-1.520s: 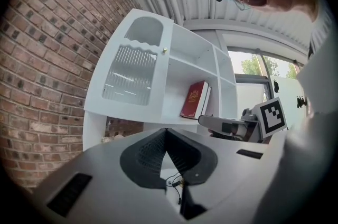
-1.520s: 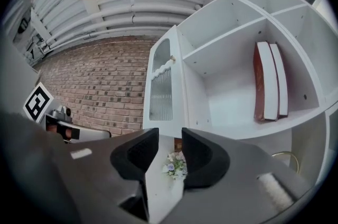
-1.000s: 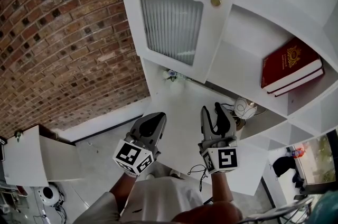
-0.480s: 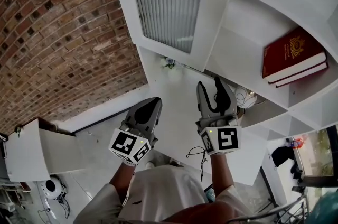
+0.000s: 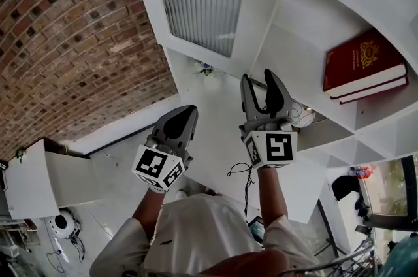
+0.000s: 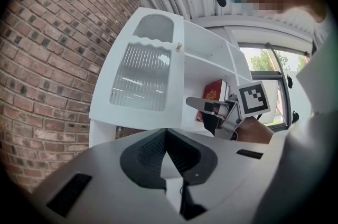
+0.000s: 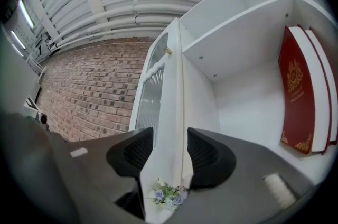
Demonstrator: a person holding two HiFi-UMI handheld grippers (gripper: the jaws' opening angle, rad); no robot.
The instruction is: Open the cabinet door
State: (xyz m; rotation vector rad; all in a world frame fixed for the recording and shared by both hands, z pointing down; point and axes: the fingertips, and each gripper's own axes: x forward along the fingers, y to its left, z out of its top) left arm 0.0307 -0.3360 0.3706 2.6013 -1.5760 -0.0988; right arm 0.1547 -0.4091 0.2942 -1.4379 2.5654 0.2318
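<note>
Standing swung open at upper middle of the head view, the cabinet door point(image 5: 202, 1) bares its shelves point(image 5: 307, 34), so the job looks done. Below it, the jaws of the right gripper point(image 5: 258, 78) have just been opening and gape on nothing, likely a release. The left gripper point(image 5: 185, 115) idles, jaws together.

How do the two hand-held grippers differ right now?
The left gripper has its jaws together; the right gripper has just been opening its jaws, now apart and empty. The right gripper reaches nearer the cabinet door than the left gripper. Both carry marker cubes.
</note>
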